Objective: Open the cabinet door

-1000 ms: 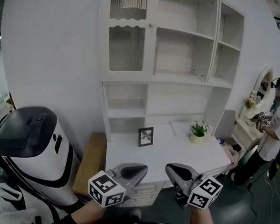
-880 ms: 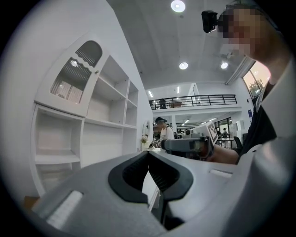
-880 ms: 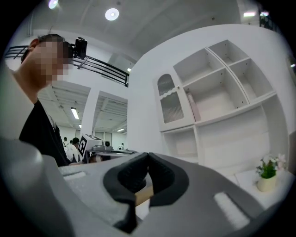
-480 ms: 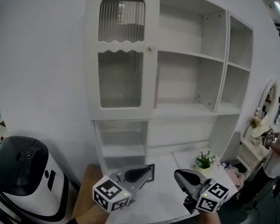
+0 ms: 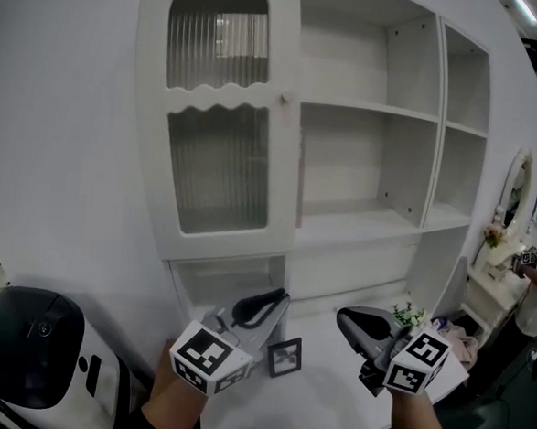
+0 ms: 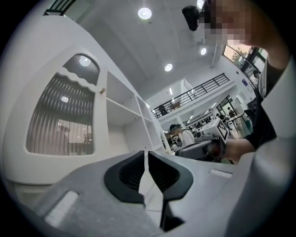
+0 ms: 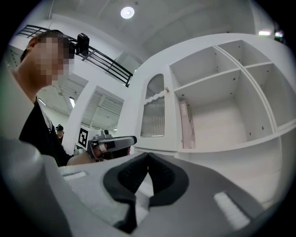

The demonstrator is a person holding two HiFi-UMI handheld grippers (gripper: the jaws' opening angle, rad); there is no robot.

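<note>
Holding left gripper point(image 5: 279, 299) and right gripper point(image 5: 342, 316) closed, empty; expecting light, fragile glass door point(image 5: 219, 160); aiming for knob point(image 5: 283, 98) at its three o'clock.

Head camera looks forward over the left gripper point(image 5: 279, 299) and right gripper point(image 5: 346, 315) at the nearby cabinet door point(image 5: 222, 114). Each gripper camera faces along its own jaws, slightly upward. All three views share that door.

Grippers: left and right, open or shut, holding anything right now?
Left gripper: shut, holding nothing.
Right gripper: shut, holding nothing.
</note>
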